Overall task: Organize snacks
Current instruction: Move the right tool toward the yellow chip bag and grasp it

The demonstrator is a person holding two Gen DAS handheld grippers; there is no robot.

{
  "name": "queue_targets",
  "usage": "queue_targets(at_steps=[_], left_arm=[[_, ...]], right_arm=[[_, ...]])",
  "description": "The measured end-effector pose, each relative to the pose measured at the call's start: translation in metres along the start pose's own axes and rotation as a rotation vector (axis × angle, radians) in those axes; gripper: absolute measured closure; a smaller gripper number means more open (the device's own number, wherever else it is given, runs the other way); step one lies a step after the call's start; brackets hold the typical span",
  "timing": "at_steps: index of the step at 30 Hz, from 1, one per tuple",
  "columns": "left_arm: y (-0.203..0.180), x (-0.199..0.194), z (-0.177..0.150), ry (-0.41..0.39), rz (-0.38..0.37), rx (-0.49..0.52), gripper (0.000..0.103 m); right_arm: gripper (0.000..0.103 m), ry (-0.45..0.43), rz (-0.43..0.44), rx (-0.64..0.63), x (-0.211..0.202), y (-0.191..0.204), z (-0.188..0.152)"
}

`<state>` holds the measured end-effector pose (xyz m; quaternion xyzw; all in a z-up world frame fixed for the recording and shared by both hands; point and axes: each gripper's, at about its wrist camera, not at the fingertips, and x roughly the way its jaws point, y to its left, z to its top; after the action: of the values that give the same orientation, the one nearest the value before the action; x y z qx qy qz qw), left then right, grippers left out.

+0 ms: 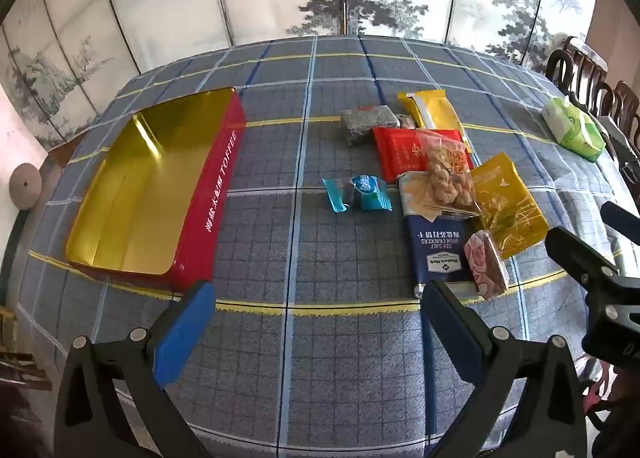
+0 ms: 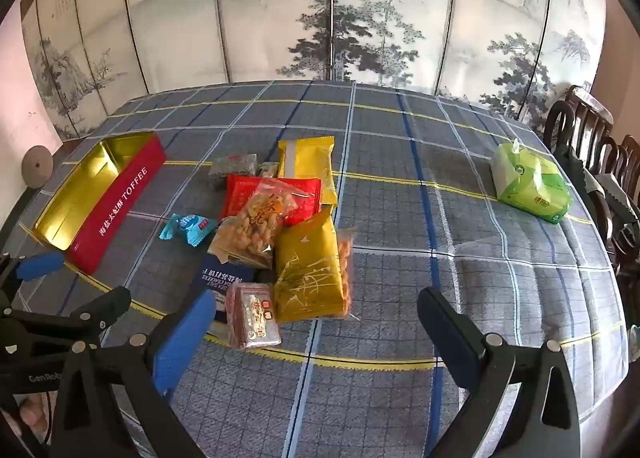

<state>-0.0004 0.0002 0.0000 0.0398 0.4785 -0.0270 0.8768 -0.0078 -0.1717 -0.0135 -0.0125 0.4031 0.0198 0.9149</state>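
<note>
A red toffee tin [image 1: 136, 193] with a gold inside lies open and empty at the table's left; it also shows in the right wrist view [image 2: 96, 193]. A pile of snack packets lies mid-table: a blue candy [image 1: 362, 191], a red packet [image 1: 400, 153], a clear bag of twists [image 1: 446, 175], a navy cracker pack [image 1: 438, 250], a gold packet [image 1: 506, 203], a small pink packet [image 1: 488, 264], a yellow packet [image 1: 434, 109] and a grey packet [image 1: 366, 123]. My left gripper [image 1: 316, 314] is open and empty, in front of the pile. My right gripper [image 2: 316, 318] is open and empty, just before the pink packet [image 2: 254, 316] and gold packet [image 2: 310, 278].
A green tissue pack [image 2: 530, 183] lies at the far right of the checked tablecloth [image 2: 400, 258]. Dark wooden chairs [image 2: 588, 129] stand along the right edge. A painted folding screen [image 2: 320, 17] stands behind the table.
</note>
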Motion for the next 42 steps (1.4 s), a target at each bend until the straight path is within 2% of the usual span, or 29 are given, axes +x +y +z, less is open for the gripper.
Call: queue_targets(at_steps=[2, 3, 16, 26, 42], left_arm=[[0.0, 0.0, -0.001, 0.005, -0.006, 0.003, 0.0], [0.0, 0.005, 0.0, 0.027, -0.005, 0.009, 0.0], [0.0, 0.009, -0.001, 0.018, -0.005, 0.013, 0.002], [0.008, 0.011, -0.006, 0.022, 0.004, 0.011, 0.009], [0.007, 0.013, -0.007, 0.032, 0.0, 0.013, 0.01]], right_arm=[[0.0, -0.001, -0.001, 0.002, -0.002, -0.002, 0.0], [0.0, 0.037, -0.001, -0.001, 0.0, -0.002, 0.002], [0.001, 0.019, 0.013, -0.011, 0.006, 0.002, -0.001], [0.028, 0.063, 0.039, -0.004, 0.01, -0.006, -0.005], [0.031, 0.081, 0.039, -0.017, 0.02, -0.001, -0.003]])
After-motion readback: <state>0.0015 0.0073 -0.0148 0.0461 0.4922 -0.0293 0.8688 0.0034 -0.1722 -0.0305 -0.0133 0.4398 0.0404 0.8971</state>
